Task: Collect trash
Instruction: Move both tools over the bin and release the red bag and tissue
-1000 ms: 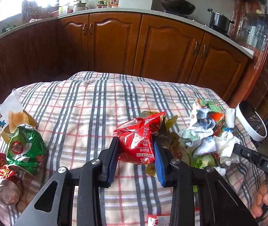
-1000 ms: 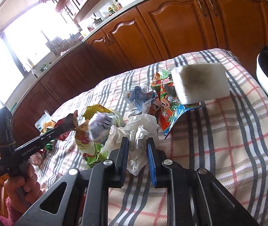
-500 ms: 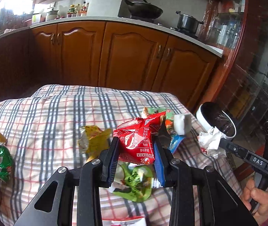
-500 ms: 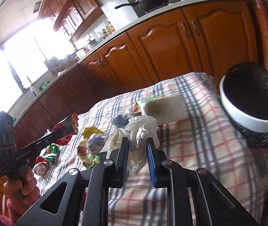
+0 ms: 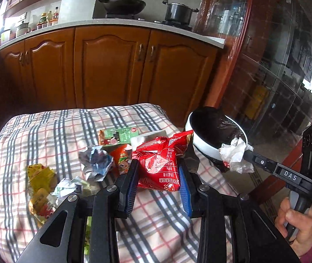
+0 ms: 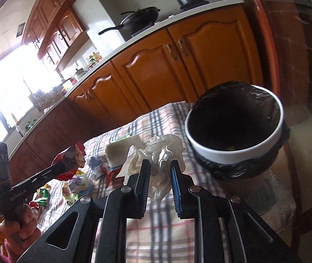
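Here, the scene as it stood.

Left claw (image 5: 158,176): clenched on a red snack bag (image 5: 161,162), the bag pinched between the two blue-padded fingers (image 5: 184,188) and standing up above them, held off the surface.

Right claw (image 6: 159,175): grasping a wad of crumpled white tissue (image 6: 160,153), which bulged out above and below the fingers (image 6: 144,175). In the left wrist view the same claw (image 5: 246,152) came in from the right with the tissue (image 5: 236,154) at its tip, right at the near rim of the bin.

Bin (image 6: 221,153): white rim, black liner, ahead and to the right of the right claw, just beyond the tissue. From the left claw it lay ahead and to the right (image 5: 202,145), close beside the red bag.

Surface (image 5: 46,135): covered with a plaid cloth, stretching ahead and to the left of both claws.

Trash left on the surface: a crumpled blue-and-white wrapper (image 5: 95,159) just left of the left claw; a green carton (image 5: 120,135) ahead of it; a yellow wrapper (image 5: 39,175) farther left; a small pale crumpled piece (image 5: 68,186) near the left finger.

Hands: the person's right hand (image 5: 296,225) gripped the right claw's handle; the left hand (image 6: 17,225) gripped the left claw's handle.

Background: wooden cabinets (image 5: 112,65) beyond the surface, a wok (image 5: 123,4) and a pot (image 5: 177,12) on the stove above them.
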A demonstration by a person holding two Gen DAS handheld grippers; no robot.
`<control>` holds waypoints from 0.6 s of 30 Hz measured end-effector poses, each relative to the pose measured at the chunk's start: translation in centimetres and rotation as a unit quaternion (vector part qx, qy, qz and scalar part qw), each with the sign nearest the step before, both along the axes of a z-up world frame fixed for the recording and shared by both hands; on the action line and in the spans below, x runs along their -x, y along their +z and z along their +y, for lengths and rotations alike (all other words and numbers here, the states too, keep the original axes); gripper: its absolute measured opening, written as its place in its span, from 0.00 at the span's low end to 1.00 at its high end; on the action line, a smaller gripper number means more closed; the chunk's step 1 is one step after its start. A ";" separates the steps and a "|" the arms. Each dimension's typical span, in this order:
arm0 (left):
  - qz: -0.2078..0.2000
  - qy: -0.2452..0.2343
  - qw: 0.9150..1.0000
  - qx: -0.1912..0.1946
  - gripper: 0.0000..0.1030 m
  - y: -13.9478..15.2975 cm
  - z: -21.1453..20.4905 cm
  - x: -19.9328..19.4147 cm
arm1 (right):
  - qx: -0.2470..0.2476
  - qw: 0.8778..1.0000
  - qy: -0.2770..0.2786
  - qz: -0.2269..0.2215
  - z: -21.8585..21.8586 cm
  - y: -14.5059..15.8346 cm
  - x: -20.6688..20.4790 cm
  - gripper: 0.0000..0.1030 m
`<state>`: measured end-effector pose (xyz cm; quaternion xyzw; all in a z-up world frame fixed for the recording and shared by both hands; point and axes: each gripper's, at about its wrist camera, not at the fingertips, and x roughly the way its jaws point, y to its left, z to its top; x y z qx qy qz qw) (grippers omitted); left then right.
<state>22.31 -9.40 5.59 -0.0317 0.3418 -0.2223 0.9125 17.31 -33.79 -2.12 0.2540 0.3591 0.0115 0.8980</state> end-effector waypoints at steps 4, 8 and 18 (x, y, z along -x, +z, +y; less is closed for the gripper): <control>0.006 -0.015 1.000 -0.005 0.32 -0.5 -2.1 -1.3 | 0.001 1.000 -0.016 0.003 -1.8 -0.2 0.4 0.18; 0.014 -0.031 0.999 -0.006 0.32 -0.7 -4.8 -2.9 | 0.008 1.000 -0.028 0.005 -3.1 -0.4 0.5 0.18; 0.011 -0.072 0.997 -0.031 0.32 -0.6 -11.4 -8.5 | 0.041 0.997 -0.057 0.017 -7.4 -0.3 -1.1 0.18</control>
